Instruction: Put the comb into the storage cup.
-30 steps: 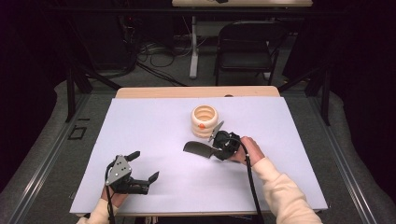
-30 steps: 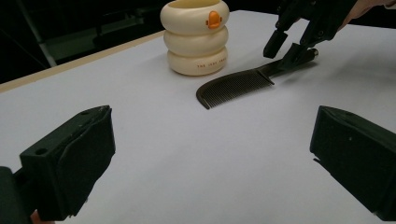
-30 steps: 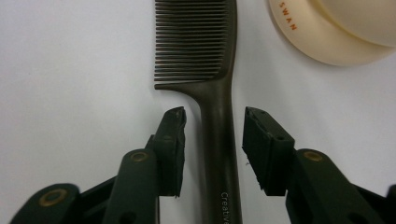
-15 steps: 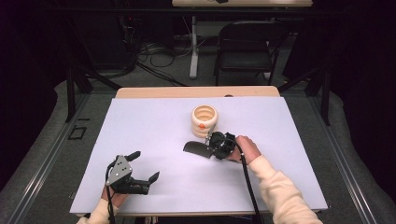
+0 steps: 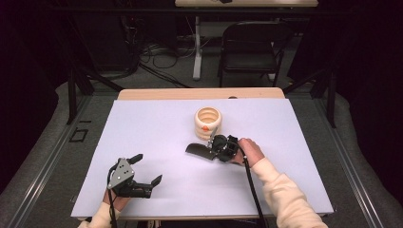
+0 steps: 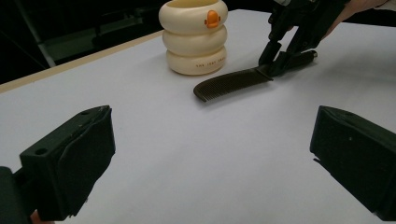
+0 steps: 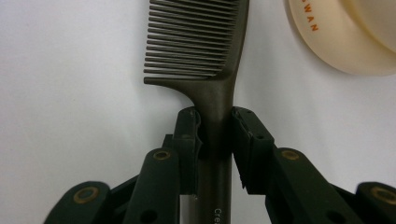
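High view: the right gripper (image 5: 214, 148) reaches the dark comb (image 5: 198, 150) lying on the bench (image 5: 157, 128) beside a cream ringed cup (image 5: 207, 121); the left gripper (image 5: 145, 171) rests idle.

Left gripper view: its fingers (image 6: 70, 163) stand wide apart.

Right gripper view: fingers (image 7: 189, 140) have just been closing and flank the comb's handle, not yet lifted.

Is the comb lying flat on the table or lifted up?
Lying flat: the comb rests on the white table, its handle between the right tool pads.

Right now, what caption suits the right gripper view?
Right gripper closing on the dark comb handle, beside a cream ringed holder.
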`<state>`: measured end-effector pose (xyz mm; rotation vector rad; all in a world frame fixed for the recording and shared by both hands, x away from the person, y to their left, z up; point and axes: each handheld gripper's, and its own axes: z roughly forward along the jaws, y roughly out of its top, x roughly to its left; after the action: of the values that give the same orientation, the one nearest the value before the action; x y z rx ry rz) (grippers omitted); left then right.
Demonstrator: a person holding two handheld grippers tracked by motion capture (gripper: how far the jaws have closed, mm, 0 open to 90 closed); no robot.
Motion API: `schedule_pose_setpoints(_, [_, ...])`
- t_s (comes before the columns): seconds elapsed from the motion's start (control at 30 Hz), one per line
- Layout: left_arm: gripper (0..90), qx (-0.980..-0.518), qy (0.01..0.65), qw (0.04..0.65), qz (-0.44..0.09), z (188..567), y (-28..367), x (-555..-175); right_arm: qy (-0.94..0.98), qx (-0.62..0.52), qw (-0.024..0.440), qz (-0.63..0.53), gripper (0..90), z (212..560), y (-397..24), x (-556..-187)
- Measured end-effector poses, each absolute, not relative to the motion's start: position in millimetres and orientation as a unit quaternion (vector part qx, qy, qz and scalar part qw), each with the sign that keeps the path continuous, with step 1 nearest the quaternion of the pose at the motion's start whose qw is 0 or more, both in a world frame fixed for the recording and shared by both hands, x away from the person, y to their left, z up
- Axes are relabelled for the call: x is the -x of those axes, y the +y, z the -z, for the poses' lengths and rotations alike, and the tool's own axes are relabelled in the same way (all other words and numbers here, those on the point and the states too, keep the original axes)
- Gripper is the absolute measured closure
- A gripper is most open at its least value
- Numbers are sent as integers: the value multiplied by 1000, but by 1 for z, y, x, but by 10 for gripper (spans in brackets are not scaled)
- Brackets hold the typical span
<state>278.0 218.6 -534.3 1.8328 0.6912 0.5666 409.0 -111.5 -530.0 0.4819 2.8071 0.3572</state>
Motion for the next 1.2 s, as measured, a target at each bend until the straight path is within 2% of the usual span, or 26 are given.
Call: schedule_pose_setpoints(1.2, [0, -763, 292, 526, -238, 534, 221, -278, 951, -191, 147, -194, 720, 504, -135, -398])
